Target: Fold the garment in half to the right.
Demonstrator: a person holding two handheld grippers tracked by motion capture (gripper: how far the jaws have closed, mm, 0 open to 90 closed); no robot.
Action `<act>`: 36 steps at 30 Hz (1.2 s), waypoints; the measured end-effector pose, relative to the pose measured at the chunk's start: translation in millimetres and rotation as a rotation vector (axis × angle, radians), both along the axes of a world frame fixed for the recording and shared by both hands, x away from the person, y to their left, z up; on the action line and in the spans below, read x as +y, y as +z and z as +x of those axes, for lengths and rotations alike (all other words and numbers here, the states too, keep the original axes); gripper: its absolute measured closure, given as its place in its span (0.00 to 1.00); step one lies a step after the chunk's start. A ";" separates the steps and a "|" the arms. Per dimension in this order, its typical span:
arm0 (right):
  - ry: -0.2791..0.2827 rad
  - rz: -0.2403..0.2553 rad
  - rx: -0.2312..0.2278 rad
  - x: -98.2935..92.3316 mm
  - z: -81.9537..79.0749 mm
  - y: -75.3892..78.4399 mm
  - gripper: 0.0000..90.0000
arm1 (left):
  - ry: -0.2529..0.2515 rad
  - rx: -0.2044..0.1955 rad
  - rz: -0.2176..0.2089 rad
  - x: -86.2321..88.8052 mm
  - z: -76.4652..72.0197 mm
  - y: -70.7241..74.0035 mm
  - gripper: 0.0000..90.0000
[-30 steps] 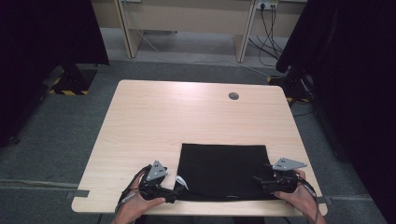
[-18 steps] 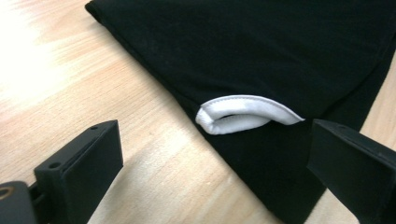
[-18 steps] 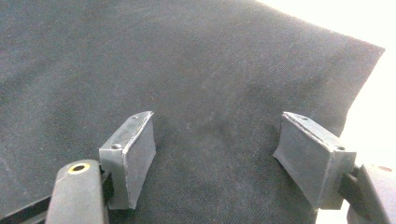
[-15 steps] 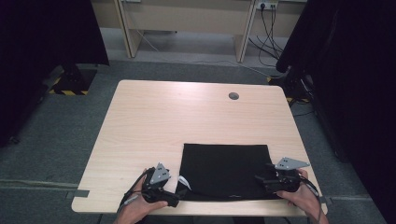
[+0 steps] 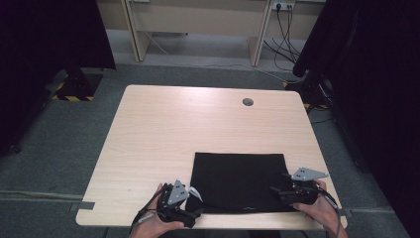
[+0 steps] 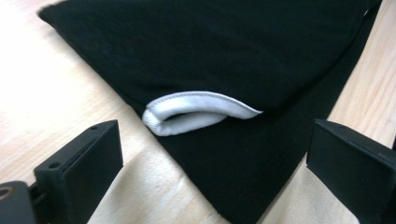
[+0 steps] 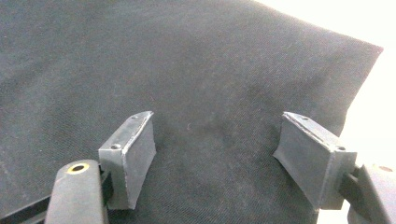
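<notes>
Where black cloth (image 5: 239,181) lies flat on surface (image 5: 198,124), near edge | left claw (image 6: 210,182) released, straddling corner by white hem (image 6: 196,112) | right claw (image 7: 217,154) released, poised over right portion.

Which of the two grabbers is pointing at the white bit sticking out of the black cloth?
The left gripper. Between its open jaws lies the white trim poking from the black cloth. The right gripper, also open, has plain black fabric before it.
</notes>
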State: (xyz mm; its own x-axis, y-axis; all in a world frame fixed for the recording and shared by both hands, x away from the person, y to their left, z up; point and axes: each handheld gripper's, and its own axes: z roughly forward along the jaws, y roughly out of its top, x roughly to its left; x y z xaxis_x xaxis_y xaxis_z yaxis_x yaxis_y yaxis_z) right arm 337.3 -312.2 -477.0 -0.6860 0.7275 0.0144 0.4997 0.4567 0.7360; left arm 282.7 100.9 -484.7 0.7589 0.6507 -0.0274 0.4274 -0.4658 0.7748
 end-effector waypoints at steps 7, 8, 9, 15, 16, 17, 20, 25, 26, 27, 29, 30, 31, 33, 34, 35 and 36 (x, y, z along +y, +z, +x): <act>-0.001 -0.001 0.000 0.2 -0.1 0.0 0.31 | 0.019 0.023 0.049 -14.0 8.5 0.8 0.04; -0.002 -0.001 0.000 0.2 -0.2 0.1 0.31 | 0.013 0.032 0.039 -14.6 9.5 0.7 0.06; -0.001 -0.001 0.000 0.2 -0.1 0.1 0.31 | 0.006 0.029 0.033 -14.8 10.0 1.1 0.10; -0.003 -0.001 0.000 0.2 -0.4 0.0 0.31 | -0.045 0.019 0.006 -16.3 9.6 4.3 0.48; -0.002 -0.001 0.000 0.2 -0.3 0.1 0.31 | -0.053 0.020 0.001 -16.8 9.9 4.5 0.54; -0.003 0.000 -0.001 0.2 -0.6 0.0 0.31 | -0.058 0.020 -0.004 -17.3 10.2 4.4 0.60; -0.004 -0.001 0.000 0.0 -0.9 0.1 0.31 | -0.078 0.031 -0.016 -18.5 11.9 4.7 0.72; -0.007 -0.004 0.001 -1.6 -1.4 0.3 0.32 | -0.093 0.035 -0.019 -22.9 13.5 4.9 0.79; -0.009 -0.005 0.003 -3.2 -1.4 0.6 0.32 | -0.097 0.036 -0.021 -24.2 13.7 4.8 0.79; -0.013 -0.006 0.004 -4.7 -1.8 0.8 0.32 | -0.099 0.034 -0.025 -25.7 13.8 4.4 0.79; -0.023 -0.006 0.004 -8.1 -2.9 0.9 0.32 | -0.102 0.029 -0.026 -27.8 13.2 4.0 0.79; -0.026 -0.008 0.004 -9.4 -3.5 1.0 0.32 | -0.103 0.026 -0.026 -28.5 12.3 3.8 0.79; -0.030 -0.008 0.004 -11.2 -4.4 1.1 0.32 | -0.101 0.024 -0.033 -29.3 11.5 3.1 0.79; -0.040 -0.005 0.002 -15.1 -7.0 0.9 0.32 | -0.092 0.022 -0.034 -31.3 10.2 2.9 0.79; -0.043 -0.003 0.004 -16.3 -8.1 0.9 0.32 | -0.090 0.020 -0.033 -32.5 9.2 2.8 0.79; -0.044 -0.005 0.003 -17.2 -8.9 1.0 0.32 | -0.089 0.020 -0.032 -33.3 8.4 2.9 0.79; -0.045 -0.006 0.004 -17.8 -9.6 1.1 0.32 | -0.086 0.021 -0.034 -34.1 7.9 2.9 0.79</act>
